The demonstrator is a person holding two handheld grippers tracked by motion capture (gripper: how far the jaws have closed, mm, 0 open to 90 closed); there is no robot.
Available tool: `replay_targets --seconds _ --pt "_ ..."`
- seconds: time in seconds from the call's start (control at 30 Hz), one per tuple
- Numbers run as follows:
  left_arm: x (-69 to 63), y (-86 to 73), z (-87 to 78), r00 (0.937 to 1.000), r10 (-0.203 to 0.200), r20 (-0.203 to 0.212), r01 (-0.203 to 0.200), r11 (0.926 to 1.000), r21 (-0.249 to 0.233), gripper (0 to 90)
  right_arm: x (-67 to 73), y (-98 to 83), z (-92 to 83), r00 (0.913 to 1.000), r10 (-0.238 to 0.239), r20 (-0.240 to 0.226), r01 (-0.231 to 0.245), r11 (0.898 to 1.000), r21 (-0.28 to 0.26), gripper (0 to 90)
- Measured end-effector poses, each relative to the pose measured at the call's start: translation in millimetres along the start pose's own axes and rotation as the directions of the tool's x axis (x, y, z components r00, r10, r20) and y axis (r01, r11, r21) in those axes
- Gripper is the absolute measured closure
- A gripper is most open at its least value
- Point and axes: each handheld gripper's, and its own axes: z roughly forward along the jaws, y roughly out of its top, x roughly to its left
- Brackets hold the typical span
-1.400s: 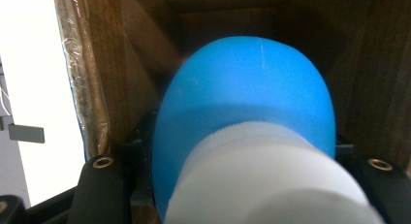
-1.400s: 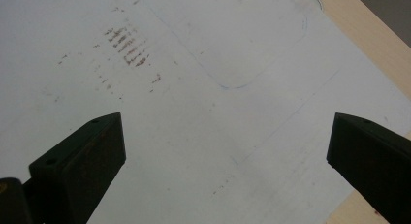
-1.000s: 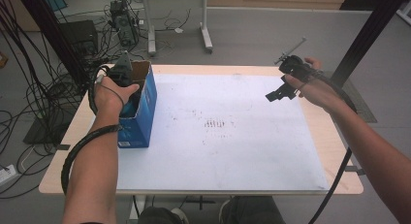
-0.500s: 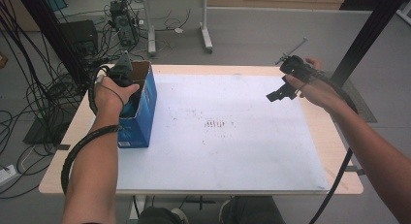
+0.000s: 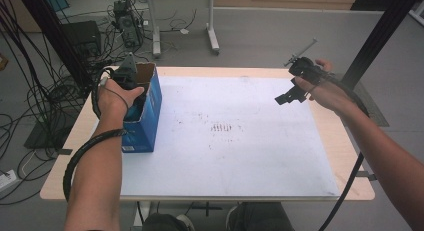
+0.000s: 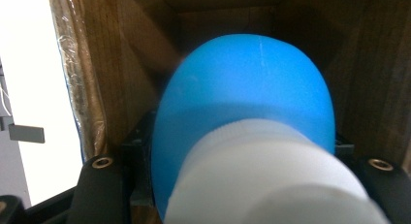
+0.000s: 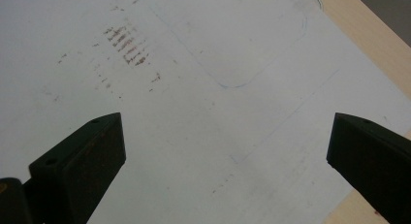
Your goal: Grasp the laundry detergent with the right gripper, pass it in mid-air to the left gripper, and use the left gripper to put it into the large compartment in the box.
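Observation:
A blue cardboard box with an open top stands on the left side of the table. My left gripper reaches down into it. In the left gripper view its jaws close on a rounded blue object with a white end, deep between the brown inner walls of the box. My right gripper hovers above the right part of the white sheet. In the right gripper view that gripper stands wide open with nothing between its fingers.
The white sheet covers most of the wooden table and bears faint brown smudges at its middle. Cables and equipment lie on the floor to the left. A black post rises at the right.

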Motion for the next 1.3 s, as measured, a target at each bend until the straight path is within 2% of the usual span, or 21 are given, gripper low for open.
replay_targets --seconds 0.37,0.63,0.9,1.07,1.3 --pt "0.6 -1.2 -2.3 0.9998 -0.004 0.019 0.004 1.0 -0.005 33.7 0.3 -1.8 0.9 1.0 0.002 -0.004 -0.002 1.0 -0.002 0.3" --pt "-0.6 -2.6 -15.7 0.9999 0.007 0.012 -0.006 0.9994 -0.033 30.4 1.8 -0.5 -1.5 1.0 -0.005 -0.001 0.005 1.0 -0.014 0.3" --pt "0.0 -4.2 -35.6 0.9997 0.015 0.016 -0.014 0.9979 -0.064 28.3 5.3 2.2 -3.3 1.0 -0.009 -0.001 0.009 1.0 -0.022 0.3" --pt "-1.1 -7.3 -49.9 0.9997 0.023 -0.001 -0.023 0.9971 -0.072 28.0 8.3 4.7 -3.9 0.9999 -0.013 -0.002 0.013 1.0 -0.025 0.3" --pt "2.1 -14.2 -76.6 0.9996 0.028 -0.009 -0.029 0.9923 -0.12 26.4 12.9 6.7 -4.1 0.9998 -0.018 -0.005 0.018 0.999 -0.027 0.3"
